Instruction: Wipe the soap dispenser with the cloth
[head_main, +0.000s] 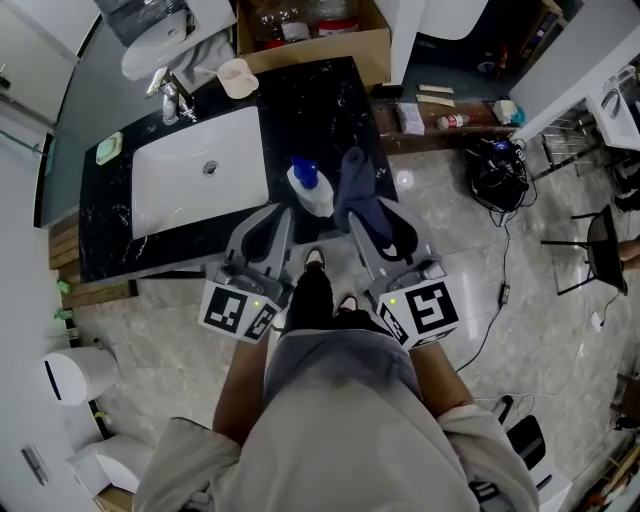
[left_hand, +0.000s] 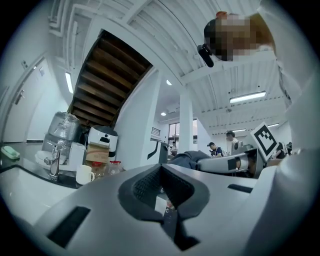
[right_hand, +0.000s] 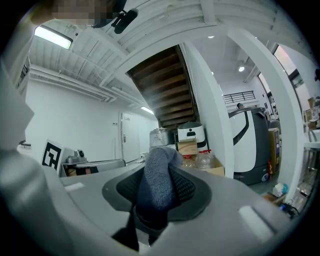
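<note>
- Black marble counter (head_main: 330, 100): a white soap dispenser (head_main: 312, 190) with a blue pump stands just right of the sink (head_main: 190, 180).
- The right gripper (right_hand: 157, 187) clamps a dark blue cloth (right_hand: 159, 172) beside it.
- The left gripper (left_hand: 161, 175) has its jaws together, empty.

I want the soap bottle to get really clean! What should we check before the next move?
1. Cloth gripped by the right gripper: ok, the jaws are clamped on it.
2. Soap dispenser upright on the counter: ok.
3. Cloth touching the dispenser: cannot tell; it hangs right beside it.
4. Left gripper steadying the dispenser: not ok; its jaws are shut with nothing between them.
5. Cup out of the way: ok, it stands far back by the tap.
</note>
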